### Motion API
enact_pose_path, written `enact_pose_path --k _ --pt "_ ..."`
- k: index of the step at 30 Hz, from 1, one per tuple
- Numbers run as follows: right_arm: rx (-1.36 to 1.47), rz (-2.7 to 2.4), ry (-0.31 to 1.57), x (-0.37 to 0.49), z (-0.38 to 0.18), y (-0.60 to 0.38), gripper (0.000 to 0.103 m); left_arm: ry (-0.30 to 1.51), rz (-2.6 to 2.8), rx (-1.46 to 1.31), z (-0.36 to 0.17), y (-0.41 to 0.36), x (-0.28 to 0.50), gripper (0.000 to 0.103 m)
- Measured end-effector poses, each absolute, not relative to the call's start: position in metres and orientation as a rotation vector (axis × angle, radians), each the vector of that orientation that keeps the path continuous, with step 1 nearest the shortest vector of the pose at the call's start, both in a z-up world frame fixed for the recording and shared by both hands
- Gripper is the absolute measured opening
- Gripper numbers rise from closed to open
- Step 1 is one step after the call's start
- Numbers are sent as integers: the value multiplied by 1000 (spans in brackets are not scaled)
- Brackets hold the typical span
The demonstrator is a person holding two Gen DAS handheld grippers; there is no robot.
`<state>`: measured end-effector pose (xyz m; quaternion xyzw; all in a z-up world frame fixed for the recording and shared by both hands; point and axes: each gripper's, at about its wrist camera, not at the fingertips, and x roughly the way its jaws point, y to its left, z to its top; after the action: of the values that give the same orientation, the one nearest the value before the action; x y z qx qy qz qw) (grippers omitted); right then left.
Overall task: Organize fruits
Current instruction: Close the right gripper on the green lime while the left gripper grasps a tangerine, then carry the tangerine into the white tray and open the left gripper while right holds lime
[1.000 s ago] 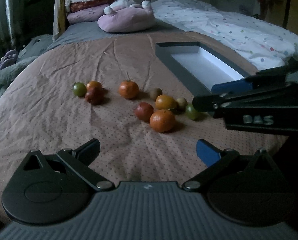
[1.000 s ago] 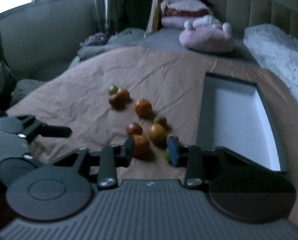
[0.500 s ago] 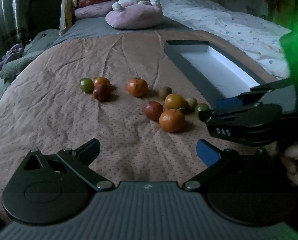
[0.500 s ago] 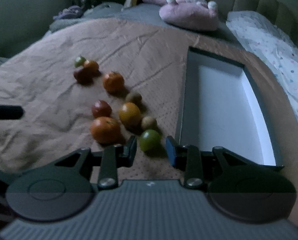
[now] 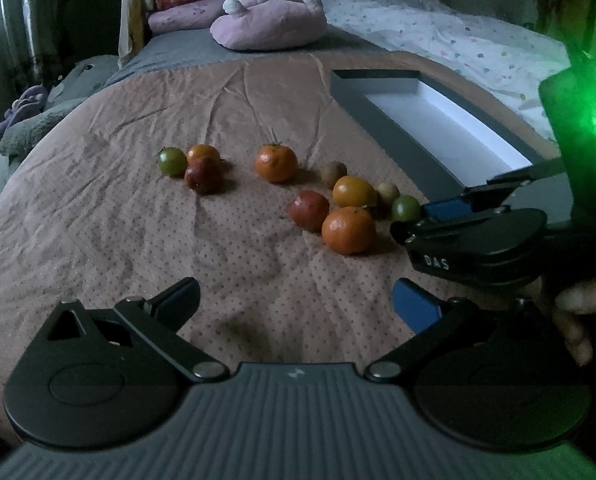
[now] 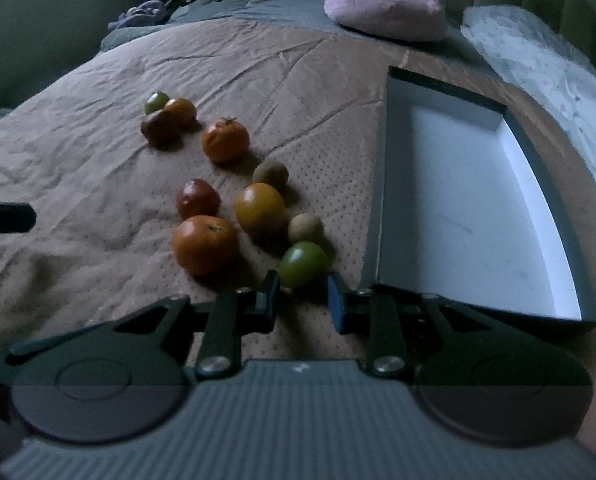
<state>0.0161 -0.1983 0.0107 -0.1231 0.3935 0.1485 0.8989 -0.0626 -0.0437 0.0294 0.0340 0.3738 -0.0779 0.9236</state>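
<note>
Several small fruits, orange, dark red, green and brownish, lie scattered on a brown dotted bedspread [image 5: 98, 240]. The nearest green fruit [image 6: 304, 262] rests on the cloth beside an empty grey box with a white floor [image 6: 378, 200]. My right gripper [image 6: 303, 285] is low over the cloth with its jaws closing, and both fingertips touch this fruit's sides. The left wrist view shows the same green fruit [image 5: 405, 207] at the tips of the right gripper [image 5: 412, 222]. My left gripper [image 5: 294, 292] hangs wide open over bare cloth, short of the large orange fruit [image 5: 348, 230].
A second group of three fruits [image 5: 190, 164] lies further left. The grey box [image 5: 378, 120] stretches away on the right. A pink plush [image 5: 270, 24] and pillows sit at the bed's far end, a spotted quilt [image 5: 438, 36] behind the box. A hand [image 5: 578, 304] holds the right gripper.
The right gripper has sunk toward the cloth and come forward to the green fruit, its jaws narrowing around it. The left gripper has stayed open and nearly still.
</note>
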Motion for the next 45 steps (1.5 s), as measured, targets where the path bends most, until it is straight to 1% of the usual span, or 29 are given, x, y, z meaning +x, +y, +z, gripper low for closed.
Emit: enact_pose_path --k 4,15,16,17,19,24,25,26,28,34,35,37,45 --pt "-195 327 814 18 14 -206 27 773 -156 70 27 -43 -61 103" --pt "-181 367 769 -14 54 -215 27 701 -207 99 29 -62 -44 102" --pt "-180 367 760 -16 58 -217 27 700 -213 93 29 -64 -41 96" --pt "-184 364 745 -18 63 -218 27 706 -223 87 28 -66 -37 88" --pt "-190 360 724 -20 70 -222 27 726 -240 76 26 -71 -31 82" --pt "-180 351 706 -19 79 -228 27 762 -245 74 18 -82 -16 71" --pt "-181 350 706 -20 79 -228 27 773 -247 68 16 -83 -13 66" --pt "-181 349 707 -20 78 -229 27 783 -246 65 14 -84 -11 58" --pt "-183 349 711 -21 76 -229 27 803 -235 65 9 -84 -6 52" --pt "-180 346 716 -24 75 -230 26 818 -221 46 6 -82 3 51" --pt "-181 345 716 -25 75 -231 27 817 -221 46 6 -81 3 47" --pt "-182 346 714 -26 76 -230 26 815 -222 41 6 -80 3 45" --pt "-193 355 706 -30 77 -228 27 811 -195 36 11 -75 -4 43"
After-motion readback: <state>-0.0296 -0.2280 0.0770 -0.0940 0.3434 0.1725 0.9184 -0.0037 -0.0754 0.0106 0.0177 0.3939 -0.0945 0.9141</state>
